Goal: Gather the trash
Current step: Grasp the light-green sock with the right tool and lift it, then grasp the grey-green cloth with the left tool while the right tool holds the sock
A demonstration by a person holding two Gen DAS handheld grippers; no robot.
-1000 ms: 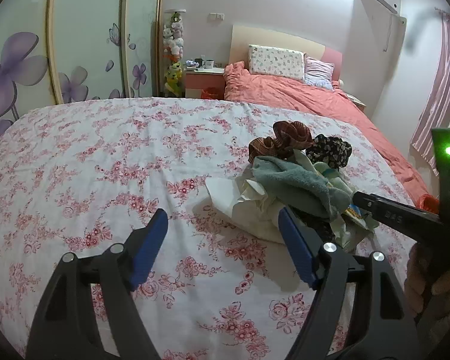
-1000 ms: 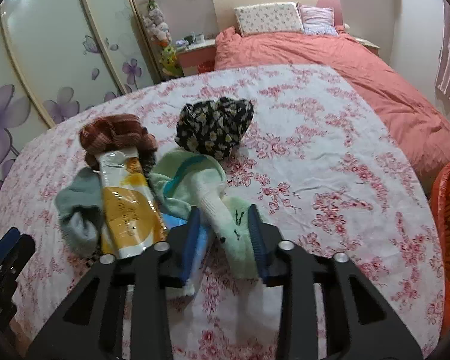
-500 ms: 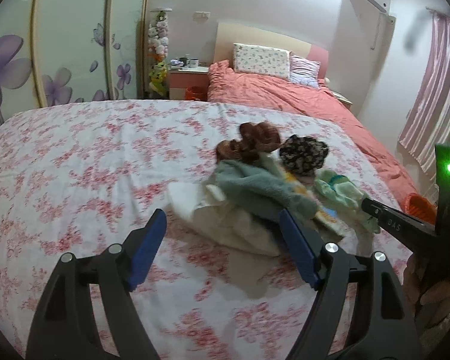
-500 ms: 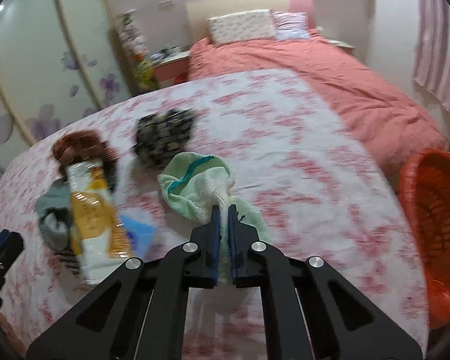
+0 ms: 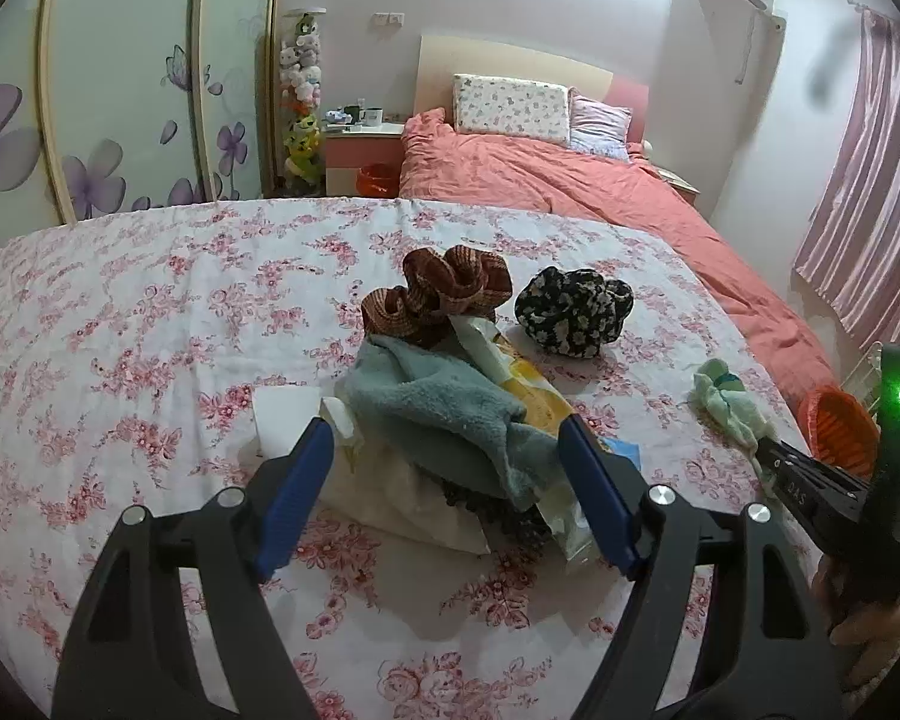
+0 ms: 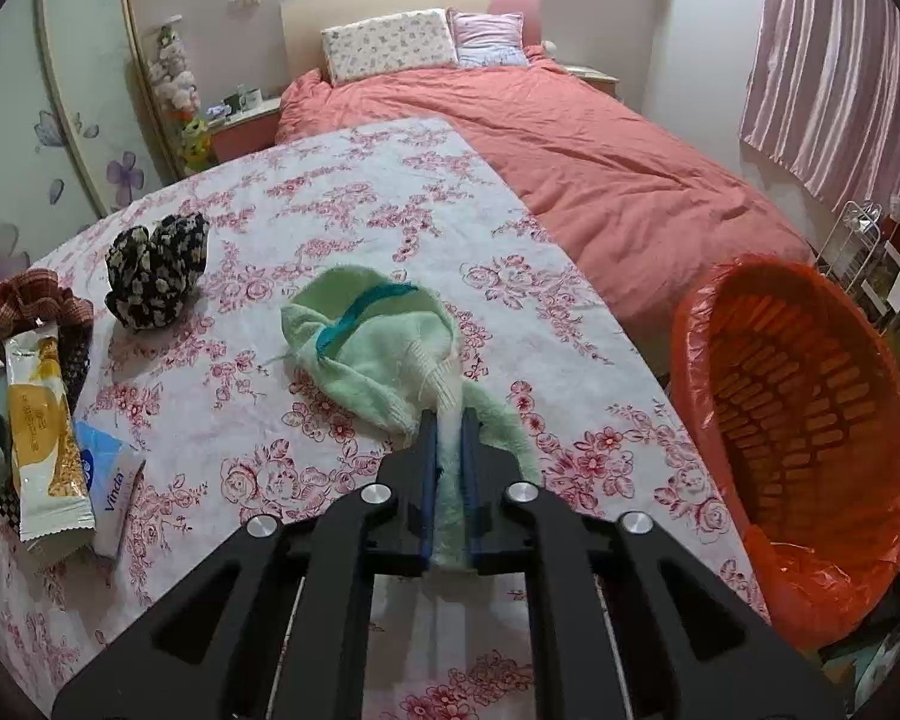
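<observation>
Pink-flowered white bedspread is stretching ahead of both grippers, with a salmon-quilted bed beyond it. Off to the right of the right gripper, beside the bedspread's edge, an orange plastic basket lined with an orange bag is waiting. That gripper is clenching the cuff of a fuzzy pale-green sock with a teal stripe, its toe trailing on the cloth just ahead. The left gripper is hovering released over a heap: grey-green fleece cloth, yellow-and-white snack wrapper, small blue tissue packet. Judging by this, the sock is in hand; next comes lifting it clear and swinging right over the basket.
</observation>
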